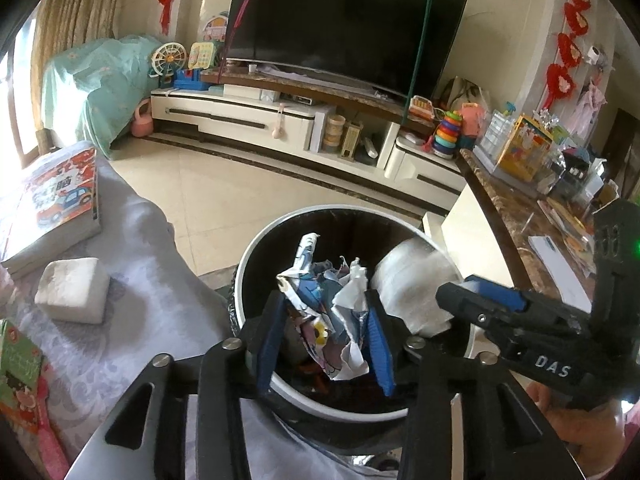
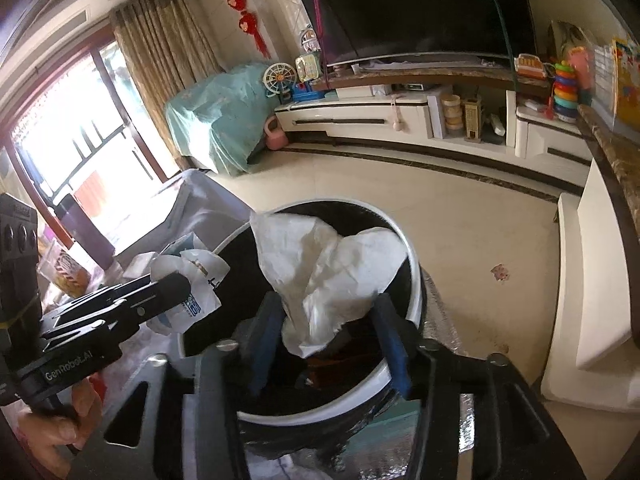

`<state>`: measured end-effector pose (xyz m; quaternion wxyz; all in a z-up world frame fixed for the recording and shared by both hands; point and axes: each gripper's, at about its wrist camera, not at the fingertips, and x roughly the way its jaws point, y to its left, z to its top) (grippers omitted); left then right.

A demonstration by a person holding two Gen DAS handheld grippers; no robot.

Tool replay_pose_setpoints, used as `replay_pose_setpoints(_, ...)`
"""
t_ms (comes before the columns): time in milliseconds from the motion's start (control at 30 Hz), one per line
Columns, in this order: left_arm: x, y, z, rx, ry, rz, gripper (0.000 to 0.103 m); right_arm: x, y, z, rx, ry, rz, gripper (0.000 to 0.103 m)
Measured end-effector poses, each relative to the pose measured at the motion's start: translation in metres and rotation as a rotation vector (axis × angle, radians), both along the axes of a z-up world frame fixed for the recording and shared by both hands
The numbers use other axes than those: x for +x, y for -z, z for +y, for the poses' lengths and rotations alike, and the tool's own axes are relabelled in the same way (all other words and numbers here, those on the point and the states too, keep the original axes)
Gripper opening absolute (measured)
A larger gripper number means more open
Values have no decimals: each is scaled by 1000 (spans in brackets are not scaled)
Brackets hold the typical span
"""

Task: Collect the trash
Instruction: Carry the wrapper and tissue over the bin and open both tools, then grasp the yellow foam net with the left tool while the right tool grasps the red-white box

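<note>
Both grippers hang over a round trash bin [image 1: 352,410] with a white rim and a black inside, which fills the lower middle of each view. The left gripper [image 1: 326,334] is clenched on a crumpled wad of printed paper [image 1: 332,312], blue, white and pink, its blue-padded fingers [image 1: 269,340] pressing the wad from both sides right above the bin's opening. In the right wrist view the right gripper [image 2: 326,344] has its fingers spread, and a crumpled white paper [image 2: 328,276] sits between them over the bin; the pads do not look closed on it, though whether one still touches it cannot be told. The same white paper shows blurred at the bin's right side in the left wrist view. At the left of the frame there, a white block [image 1: 72,290] and a picture book [image 1: 56,204] lie on a pale cloth [image 1: 152,264]. A dark television [image 1: 344,24] stands on a long white cabinet [image 1: 248,116] across the upper part, with a ring-stacking toy [image 1: 447,134] to its right.
</note>
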<state>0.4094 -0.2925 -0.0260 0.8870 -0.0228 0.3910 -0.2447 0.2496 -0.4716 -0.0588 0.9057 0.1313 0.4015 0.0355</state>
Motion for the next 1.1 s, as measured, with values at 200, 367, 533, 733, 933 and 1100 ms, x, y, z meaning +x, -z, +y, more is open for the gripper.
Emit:
replay_pose_setpoints(200,-3,3,4,-13,3,23,64,-9,-2,-5,8,16,-19,69)
replay_pose_setpoints(367,-14,3,16,-39,34,35,74,-25,-7,-5,37,27,-40,79)
replay_pose_setpoints(533,-37,6,38,-66,11,46,74,-46,-13,0,79,38,-66,82)
replay_pose_setpoints(733,-77,12,77,-84,-39,53,74,-67,-18,21,120,4,-94,86)
replay_pose_setpoints(933,-117,10,119,-97,-93,56,74,-79,-15,50,137,-54,-90,88)
replay_pose_setpoints(1100,-150,6,155,-112,-141,61,74,-89,-10,76,150,-101,-77,88)
